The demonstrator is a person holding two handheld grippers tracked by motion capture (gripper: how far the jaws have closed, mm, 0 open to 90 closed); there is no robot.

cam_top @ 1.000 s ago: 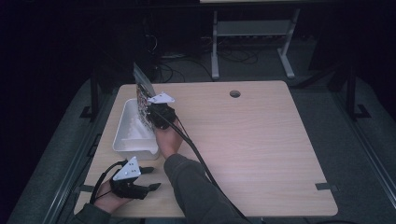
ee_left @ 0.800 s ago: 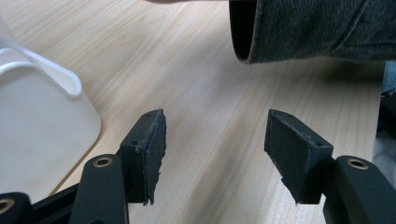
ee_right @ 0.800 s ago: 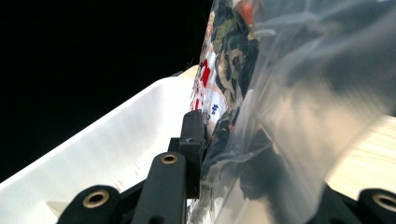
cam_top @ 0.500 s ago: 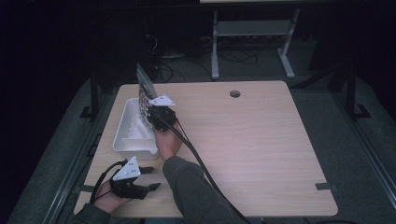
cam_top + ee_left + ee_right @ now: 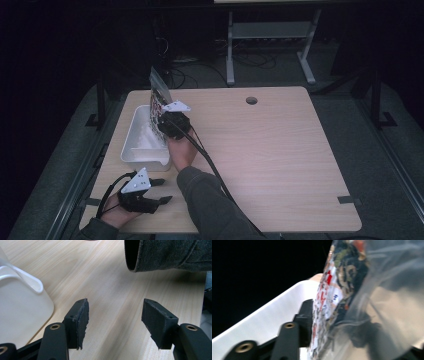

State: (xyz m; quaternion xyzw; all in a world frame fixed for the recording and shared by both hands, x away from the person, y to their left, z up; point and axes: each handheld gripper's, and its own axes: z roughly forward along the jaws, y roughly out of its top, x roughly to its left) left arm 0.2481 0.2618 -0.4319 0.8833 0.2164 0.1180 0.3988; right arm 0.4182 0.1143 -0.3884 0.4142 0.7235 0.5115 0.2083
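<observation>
The right gripper pinches a printed plastic bag upright over the white tub at the table's left; likely light, floppy, slippery, best pinched at its edge; the left gripper, near, stands spread.

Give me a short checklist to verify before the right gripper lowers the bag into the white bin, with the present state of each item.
1. Grip: right gripper is shut on the printed plastic bag, seen clamped in the right gripper view: ok.
2. Position: bag stands upright at the right wall of the white bin: ok.
3. Whether the bag's lower end is inside the bin: cannot tell.
4. Bin interior free of other things: looks empty from above: ok.
5. Left gripper is open, resting on the table apart from the bin: ok.
</observation>
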